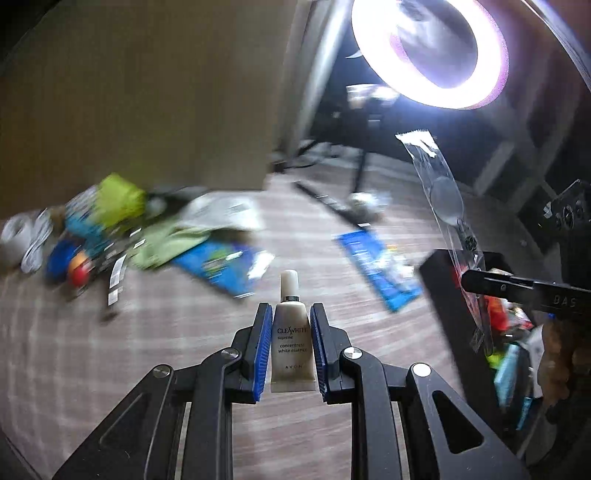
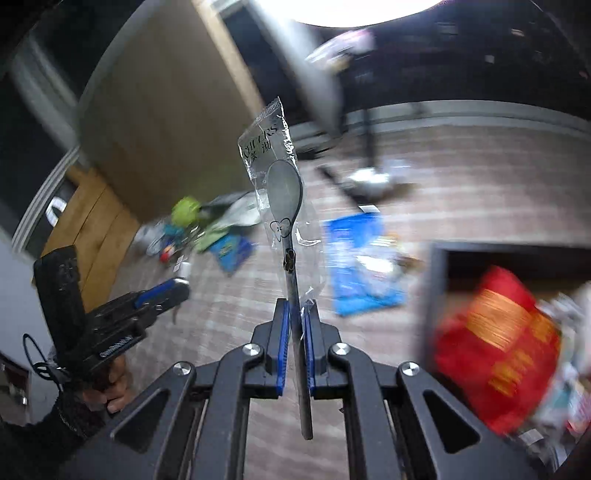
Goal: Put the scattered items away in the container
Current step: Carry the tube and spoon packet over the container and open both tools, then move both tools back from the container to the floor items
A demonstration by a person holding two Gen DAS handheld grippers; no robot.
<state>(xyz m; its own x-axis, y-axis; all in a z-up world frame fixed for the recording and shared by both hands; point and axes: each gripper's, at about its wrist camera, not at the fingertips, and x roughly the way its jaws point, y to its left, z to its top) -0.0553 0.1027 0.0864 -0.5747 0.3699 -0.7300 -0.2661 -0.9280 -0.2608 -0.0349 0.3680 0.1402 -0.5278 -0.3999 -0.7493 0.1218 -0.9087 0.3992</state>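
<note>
Black box (image 2: pixel 439 254) at four o'clock of right gripper (image 2: pixel 295 314), clamped on upright wrapped spoon (image 2: pixel 286 184) and nearer than left gripper (image 1: pixel 289 314), clamped on upright tube (image 1: pixel 291 343).

A lit ring lamp (image 1: pixel 430 55) fills the upper right of the left wrist view, glowing white with a pinkish outer edge; in the right wrist view only its glare (image 2: pixel 354 11) shows at the top edge. A tan wood-panel wall (image 1: pixel 140 103) rises behind the pale plank floor (image 1: pixel 177 332). Dark stand legs (image 2: pixel 369 147) rest on the floor near a grey skirting band (image 2: pixel 498 114). A wooden cabinet (image 2: pixel 85 221) stands at far left.
</note>
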